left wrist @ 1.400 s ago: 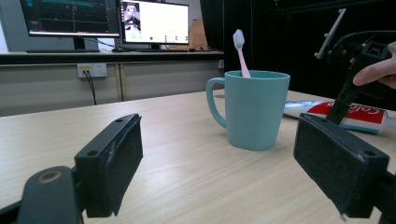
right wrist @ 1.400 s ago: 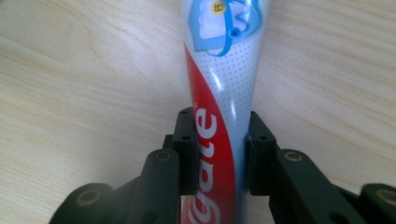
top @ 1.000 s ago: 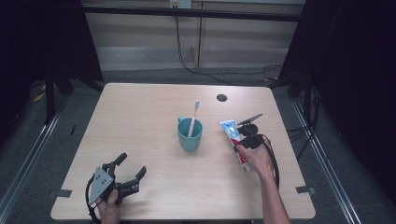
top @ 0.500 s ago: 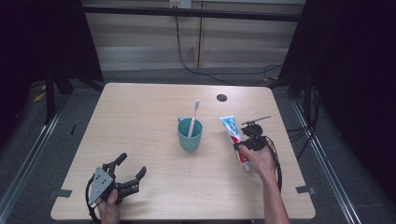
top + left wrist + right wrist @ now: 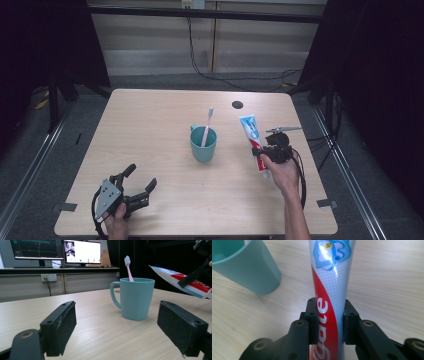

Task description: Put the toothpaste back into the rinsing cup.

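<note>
1. The right gripper [image 5: 266, 151] is being held out over the right half of the table [image 5: 150, 130], with the person's forearm coming in from the near edge and the hand wrapping the gripper's body.
2. Its jaws are clamping a toothpaste tube [image 5: 252, 140] from both sides, low on the red lettering; the tube is slanting away from the hand, just right of the teal mug [image 5: 203, 144].
3. The left gripper [image 5: 137, 187] is sitting low at the near left corner, well apart from the mug, with its jaws spreading wide and holding nothing.
4. The right gripper view is showing both pads pressing the tube [image 5: 329, 285], with the mug [image 5: 244, 267] beside it.
5. The left gripper view is showing the pink toothbrush [image 5: 129, 268] standing bristles-up in the mug [image 5: 133, 298] and the tube [image 5: 185, 282] hanging clear above the tabletop, plus monitors [image 5: 60, 250] behind the table.
</note>
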